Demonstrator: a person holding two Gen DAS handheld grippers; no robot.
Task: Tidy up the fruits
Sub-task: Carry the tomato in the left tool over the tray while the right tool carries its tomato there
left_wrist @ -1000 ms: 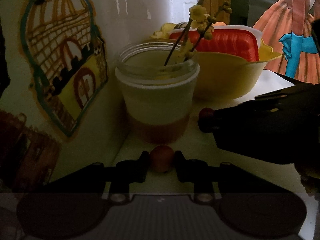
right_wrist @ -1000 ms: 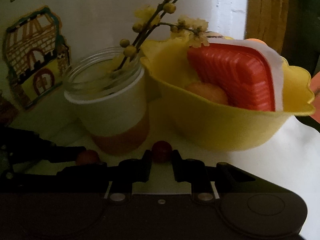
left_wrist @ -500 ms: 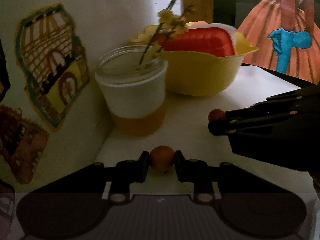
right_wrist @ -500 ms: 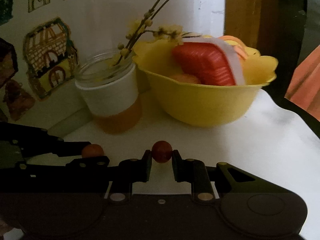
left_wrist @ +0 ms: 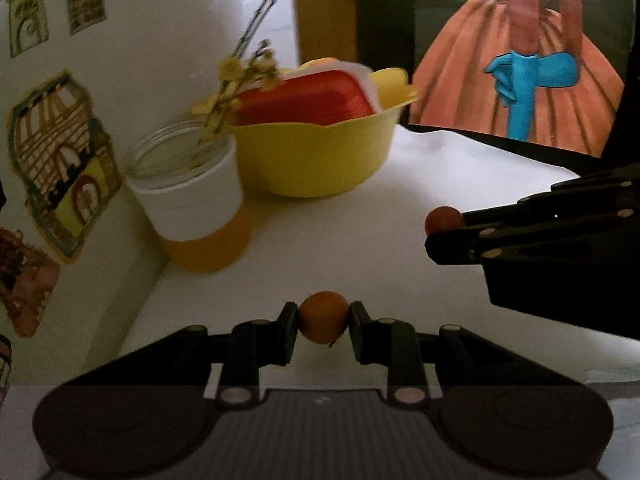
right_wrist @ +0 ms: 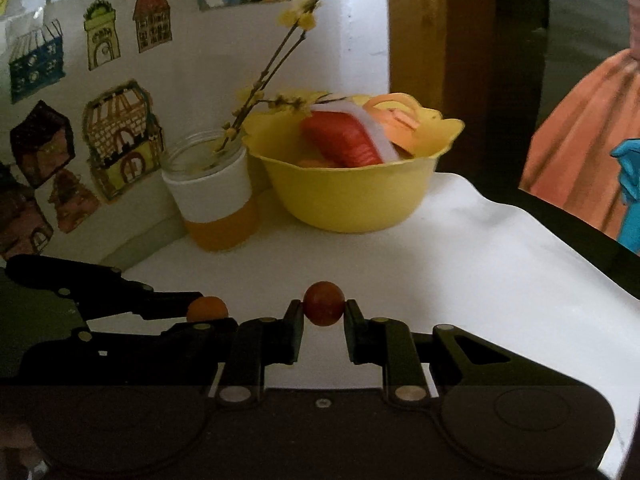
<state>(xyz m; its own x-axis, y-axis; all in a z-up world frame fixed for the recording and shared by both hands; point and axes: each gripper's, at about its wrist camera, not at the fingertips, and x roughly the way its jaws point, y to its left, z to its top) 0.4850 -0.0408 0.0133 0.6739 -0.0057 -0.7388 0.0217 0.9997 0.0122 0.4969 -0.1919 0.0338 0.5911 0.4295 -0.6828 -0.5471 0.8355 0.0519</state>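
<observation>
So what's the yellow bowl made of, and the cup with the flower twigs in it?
The yellow bowl looks like plastic: one even matte colour, thin wavy moulded rim. The cup seems to be clear glass, since you can see through its top and threaded rim, with a white sleeve around the middle, maybe paper or silicone; I cannot tell which.

A small round orange fruit (left_wrist: pixel 324 322) was held pinched above the white tabletop, near the camera. To its right, a darker red round fruit (right_wrist: pixel 323 308) was likewise held. Farther back stood a yellow scalloped bowl (right_wrist: pixel 352 196) filled with toy food.
</observation>
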